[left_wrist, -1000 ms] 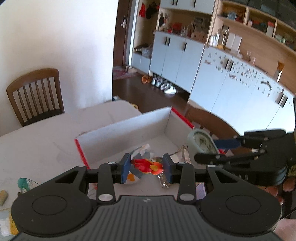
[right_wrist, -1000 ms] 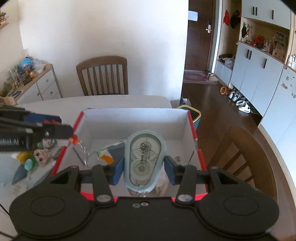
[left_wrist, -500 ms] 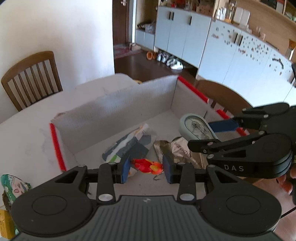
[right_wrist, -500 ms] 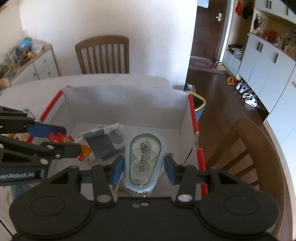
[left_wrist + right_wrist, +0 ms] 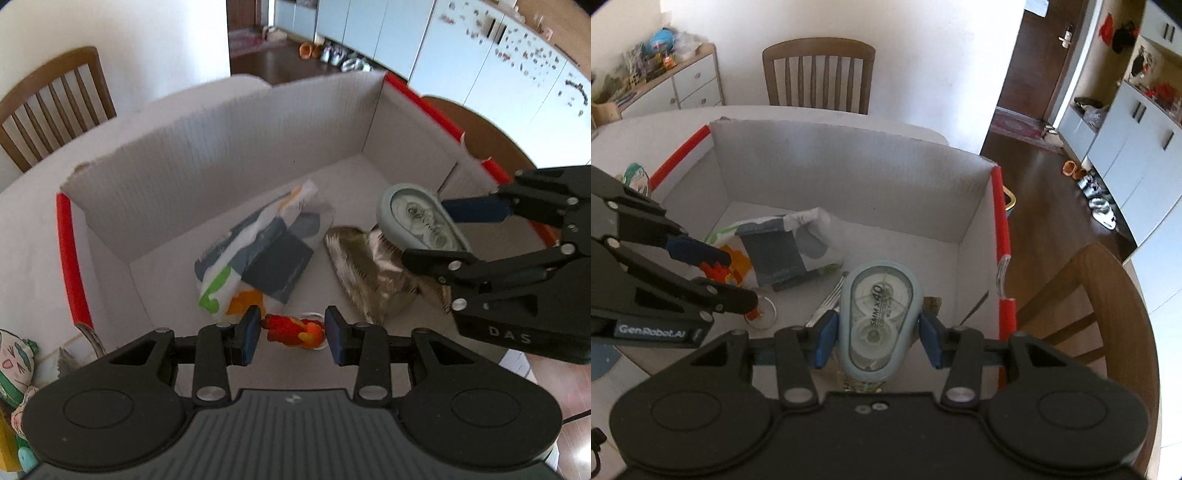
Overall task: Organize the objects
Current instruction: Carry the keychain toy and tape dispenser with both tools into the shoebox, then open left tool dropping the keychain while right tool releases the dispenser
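Box (image 5: pixel 229 155) holds plastic bag (image 5: pixel 255 254) beside foil packet (image 5: pixel 369 277)

Bright daylight, strong fisheye bending at the edges, slight motion blur throughout.

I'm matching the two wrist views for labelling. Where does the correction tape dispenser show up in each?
Left wrist view: correction tape dispenser at right of centre, clamped in the right gripper.
Right wrist view: dispenser at lower centre, between that gripper's blue pads.
Shared landmark: the red-edged cardboard box.
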`<control>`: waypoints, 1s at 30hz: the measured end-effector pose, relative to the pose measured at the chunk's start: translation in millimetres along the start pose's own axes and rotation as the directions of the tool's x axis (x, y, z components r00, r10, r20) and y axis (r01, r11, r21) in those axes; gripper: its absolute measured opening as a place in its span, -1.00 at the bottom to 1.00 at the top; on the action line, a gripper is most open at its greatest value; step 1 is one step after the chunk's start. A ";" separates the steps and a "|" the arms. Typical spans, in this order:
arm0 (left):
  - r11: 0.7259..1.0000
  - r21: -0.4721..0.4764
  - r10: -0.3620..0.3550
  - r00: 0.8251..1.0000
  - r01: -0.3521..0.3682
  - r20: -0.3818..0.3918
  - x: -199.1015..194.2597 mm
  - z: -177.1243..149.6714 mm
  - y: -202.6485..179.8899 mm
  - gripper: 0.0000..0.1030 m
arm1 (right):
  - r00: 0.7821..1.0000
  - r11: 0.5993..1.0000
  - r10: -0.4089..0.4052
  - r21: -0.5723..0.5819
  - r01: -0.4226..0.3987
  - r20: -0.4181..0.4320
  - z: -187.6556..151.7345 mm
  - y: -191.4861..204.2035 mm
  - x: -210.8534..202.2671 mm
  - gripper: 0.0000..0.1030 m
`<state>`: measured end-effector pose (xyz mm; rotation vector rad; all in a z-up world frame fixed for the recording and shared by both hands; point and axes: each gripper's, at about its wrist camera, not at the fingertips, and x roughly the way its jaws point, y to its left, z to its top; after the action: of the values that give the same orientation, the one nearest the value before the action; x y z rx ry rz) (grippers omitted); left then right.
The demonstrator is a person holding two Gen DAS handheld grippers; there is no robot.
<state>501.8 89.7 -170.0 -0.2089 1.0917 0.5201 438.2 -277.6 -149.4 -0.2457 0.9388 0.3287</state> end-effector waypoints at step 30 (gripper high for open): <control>0.998 -0.041 -0.034 0.993 0.039 0.116 -61.5 -25.4 6.6 0.10 | 0.995 0.997 0.032 0.066 -0.039 0.095 -6.0 -0.7 -53.1 0.09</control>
<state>456.5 66.6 -126.5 -0.2333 0.9630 0.5171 404.9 -289.2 -109.3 -0.1505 0.8603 0.3378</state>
